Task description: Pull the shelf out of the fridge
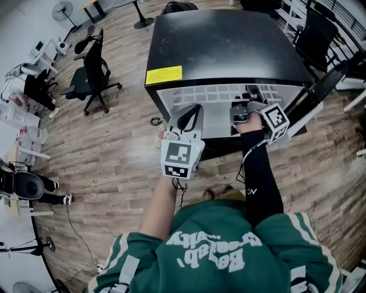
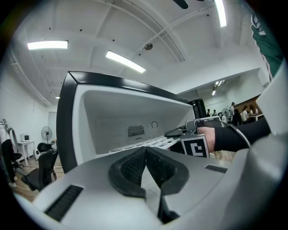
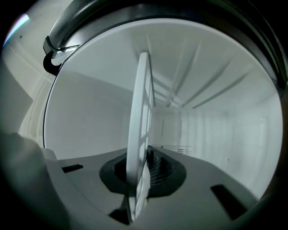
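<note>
A black mini fridge stands open in front of me, showing its white inside. A white grid shelf lies level in it. My right gripper is at the shelf's front edge, shut on it; in the right gripper view the shelf runs edge-on between the pads. My left gripper hovers before the opening, left of the right one, shut with nothing in it; its pads meet. From the left gripper view I see the shelf and the right gripper holding it.
The fridge door is swung open at the right. Black office chairs stand on the wooden floor to the left, with desks and a fan beyond. People stand far off.
</note>
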